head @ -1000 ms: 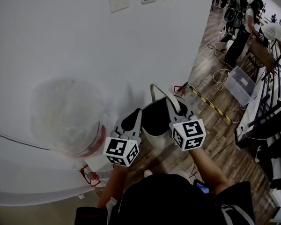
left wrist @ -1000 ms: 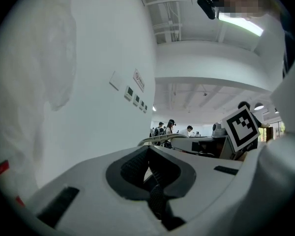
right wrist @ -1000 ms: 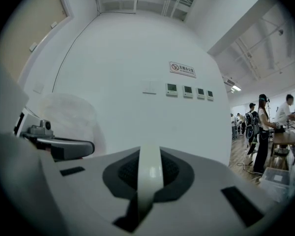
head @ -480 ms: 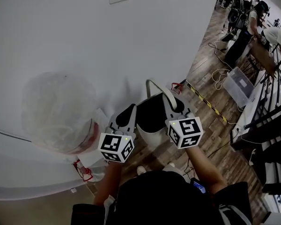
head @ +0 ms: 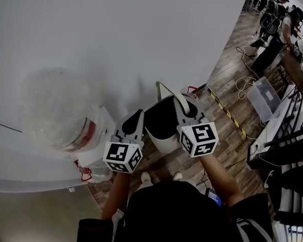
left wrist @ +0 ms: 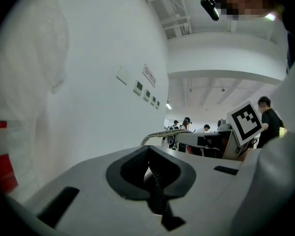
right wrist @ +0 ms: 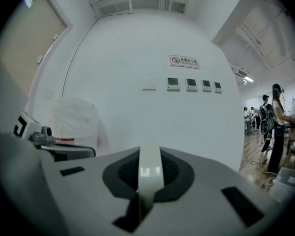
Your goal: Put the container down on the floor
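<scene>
The container (head: pixel 164 144) is a white bin with a dark inside and a thin arched handle (head: pixel 165 92). I hold it above the wooden floor, close to the white wall. My left gripper (head: pixel 133 122) is at its left rim, jaws shut with a thin pale edge (left wrist: pixel 146 173) pinched between them. My right gripper (head: pixel 185 113) is at the right rim, shut on a white band (right wrist: pixel 149 173) of the container that runs up between its jaws. The bin's base is hidden behind the grippers.
A large clear plastic bag with red print (head: pixel 60 110) bulges at the left by the wall. Yellow-black tape (head: pixel 224 116), cables and a clear storage box (head: pixel 262 97) lie on the floor to the right. People stand far back right. Shoes (head: pixel 146 177) show below the bin.
Both grippers and the container between them have shifted a little lower and left together, both grips unchanged. The shoes have come into view under the bin.
</scene>
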Demonstrator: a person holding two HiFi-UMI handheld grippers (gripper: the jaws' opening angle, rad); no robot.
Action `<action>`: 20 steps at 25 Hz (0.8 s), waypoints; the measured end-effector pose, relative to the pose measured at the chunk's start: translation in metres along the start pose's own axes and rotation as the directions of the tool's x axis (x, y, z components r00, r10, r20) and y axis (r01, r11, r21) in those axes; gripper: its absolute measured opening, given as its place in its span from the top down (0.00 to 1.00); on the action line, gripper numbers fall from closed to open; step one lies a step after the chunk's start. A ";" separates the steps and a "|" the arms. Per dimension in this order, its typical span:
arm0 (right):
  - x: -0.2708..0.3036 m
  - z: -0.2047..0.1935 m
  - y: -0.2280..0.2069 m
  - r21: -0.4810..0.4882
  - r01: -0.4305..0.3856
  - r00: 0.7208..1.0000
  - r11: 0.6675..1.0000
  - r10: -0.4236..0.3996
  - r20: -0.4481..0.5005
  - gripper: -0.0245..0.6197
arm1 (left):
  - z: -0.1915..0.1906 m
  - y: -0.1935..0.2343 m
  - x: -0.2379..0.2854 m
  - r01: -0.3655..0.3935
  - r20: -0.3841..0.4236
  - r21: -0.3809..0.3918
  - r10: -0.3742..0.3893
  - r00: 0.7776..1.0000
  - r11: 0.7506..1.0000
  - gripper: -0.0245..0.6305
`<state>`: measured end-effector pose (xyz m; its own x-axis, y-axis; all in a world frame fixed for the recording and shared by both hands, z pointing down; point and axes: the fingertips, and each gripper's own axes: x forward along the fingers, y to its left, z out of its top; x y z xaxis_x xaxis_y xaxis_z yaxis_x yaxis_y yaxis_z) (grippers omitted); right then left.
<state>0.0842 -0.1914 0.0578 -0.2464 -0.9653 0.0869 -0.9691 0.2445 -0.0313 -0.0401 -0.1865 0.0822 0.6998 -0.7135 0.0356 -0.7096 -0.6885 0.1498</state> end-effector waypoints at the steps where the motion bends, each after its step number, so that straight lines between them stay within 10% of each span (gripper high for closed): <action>1: -0.002 -0.002 -0.004 0.000 -0.007 1.000 1.000 0.007 -0.003 0.91 | -0.002 -0.004 0.001 -0.009 -0.002 0.001 0.009 1.000 1.000 0.94; 20: -0.016 -0.030 -0.029 0.006 -0.184 0.982 0.983 0.184 -0.039 0.91 | -0.028 -0.048 -0.006 -0.208 0.012 0.009 0.208 0.978 0.978 0.94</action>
<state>0.1163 -0.1805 0.0872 -0.4205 -0.8995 0.1189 -0.9073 0.4172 -0.0527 -0.0074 -0.1453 0.1027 0.5357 -0.8427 0.0541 -0.8405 -0.5259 0.1306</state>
